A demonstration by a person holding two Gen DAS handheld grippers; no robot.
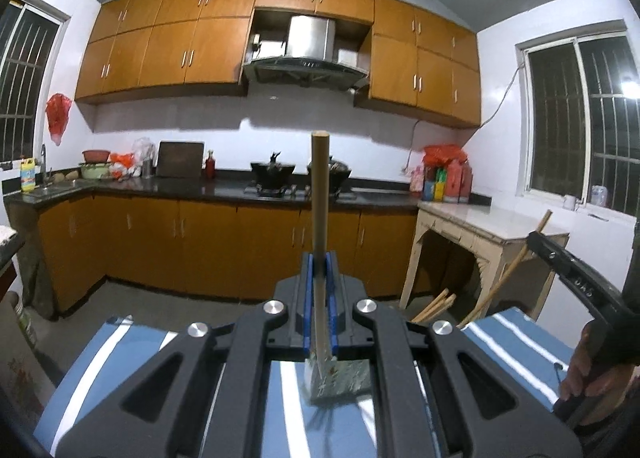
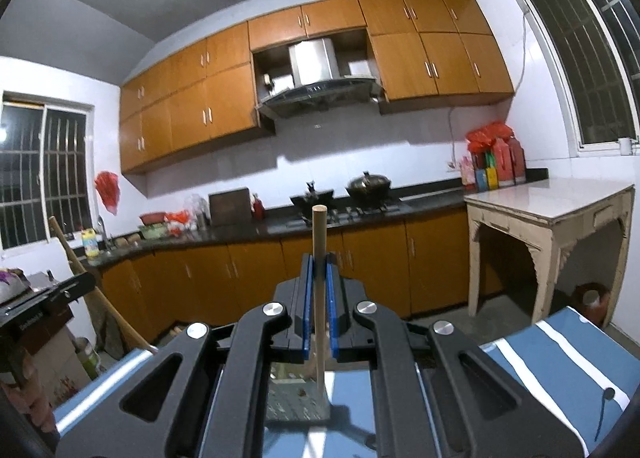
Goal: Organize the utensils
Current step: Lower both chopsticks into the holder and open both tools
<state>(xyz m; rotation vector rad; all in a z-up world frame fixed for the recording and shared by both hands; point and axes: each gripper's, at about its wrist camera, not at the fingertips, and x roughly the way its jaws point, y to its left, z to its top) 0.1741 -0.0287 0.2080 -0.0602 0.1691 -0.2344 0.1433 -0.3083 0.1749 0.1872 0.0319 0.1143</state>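
The left gripper point(image 1: 320, 270) is clamped on a wooden utensil handle point(image 1: 320, 194) standing upright between its blue pads; the utensil's lower end is blurred against a blue striped cloth point(image 1: 516, 342). The right gripper point(image 2: 319, 274) likewise pinches a thinner wooden stick point(image 2: 319, 242), its lower end hard to make out. Only the left view shows the person's hand point(image 1: 588, 374) at its right edge. Both grippers point roughly level toward the kitchen counter point(image 1: 224, 188).

Bright ceiling glare, fisheye-bent edges

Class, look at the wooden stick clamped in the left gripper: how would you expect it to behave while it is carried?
The wooden stick looks straight, so probably stiff. It is thin, so likely light. Standing upright above the left gripper, it may pivot.
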